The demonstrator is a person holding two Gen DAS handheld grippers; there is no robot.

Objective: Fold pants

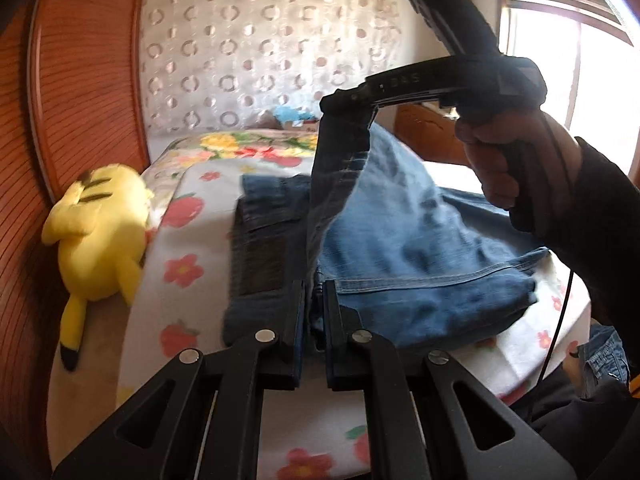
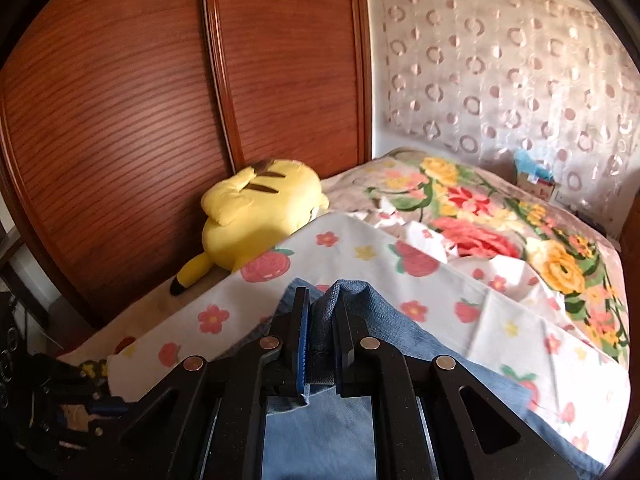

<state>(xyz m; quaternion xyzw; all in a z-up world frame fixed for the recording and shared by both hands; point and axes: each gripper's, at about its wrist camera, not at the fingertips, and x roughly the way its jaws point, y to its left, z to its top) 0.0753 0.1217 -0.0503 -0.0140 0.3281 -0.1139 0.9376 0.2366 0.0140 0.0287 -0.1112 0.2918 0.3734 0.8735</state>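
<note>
While the jeans (image 1: 420, 248) lie partly spread on the flower-print sheet (image 1: 192, 240) of the bed, the left gripper (image 1: 314, 300) sits low with its jaws clenched on a denim edge. The right gripper (image 1: 348, 104), held high in a fist (image 1: 508, 160), points across and pinches a lifted hem, cloth hanging below it. A yellow plush (image 1: 96, 232) lies beside the wardrobe (image 1: 80, 80).

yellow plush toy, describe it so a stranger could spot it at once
Start at the bed with the strawberry-print sheet; along its edge runs a reddish wooden wardrobe. The yellow plush toy lies between them, the only solid yellow thing, with dark stripes and a dark-tipped tail.
</note>
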